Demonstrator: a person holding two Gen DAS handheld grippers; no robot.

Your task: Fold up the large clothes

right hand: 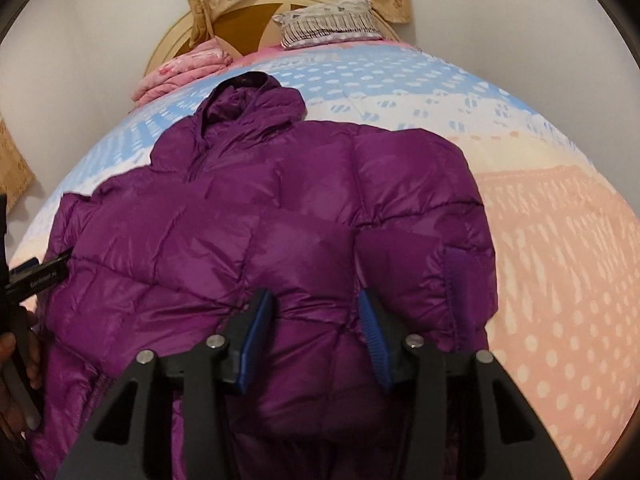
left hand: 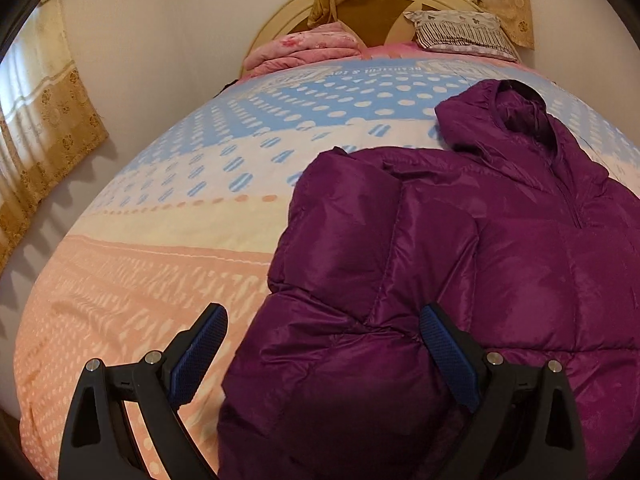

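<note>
A purple hooded puffer jacket point(left hand: 480, 248) point(right hand: 256, 216) lies front up on the patterned bedspread point(left hand: 152, 264) point(right hand: 560, 264), hood point(right hand: 248, 100) toward the headboard. One sleeve is folded over the body, its ribbed cuff point(right hand: 458, 280) near the jacket's right edge. My left gripper point(left hand: 324, 332) stands wide open over the jacket's left edge, one pad above the bedspread, the other above the fabric. It also shows at the left border of the right wrist view as the left gripper point(right hand: 40, 272). My right gripper point(right hand: 316, 316) hovers over the lower body of the jacket, jaws apart, puffy fabric showing between the pads.
A folded pink blanket point(left hand: 304, 48) point(right hand: 180, 72) and a striped pillow point(left hand: 460, 32) point(right hand: 328, 24) lie by the round headboard point(left hand: 276, 20). Gold curtains point(left hand: 44, 120) hang by the wall left of the bed. A hand point(right hand: 16, 360) holds the left gripper's handle.
</note>
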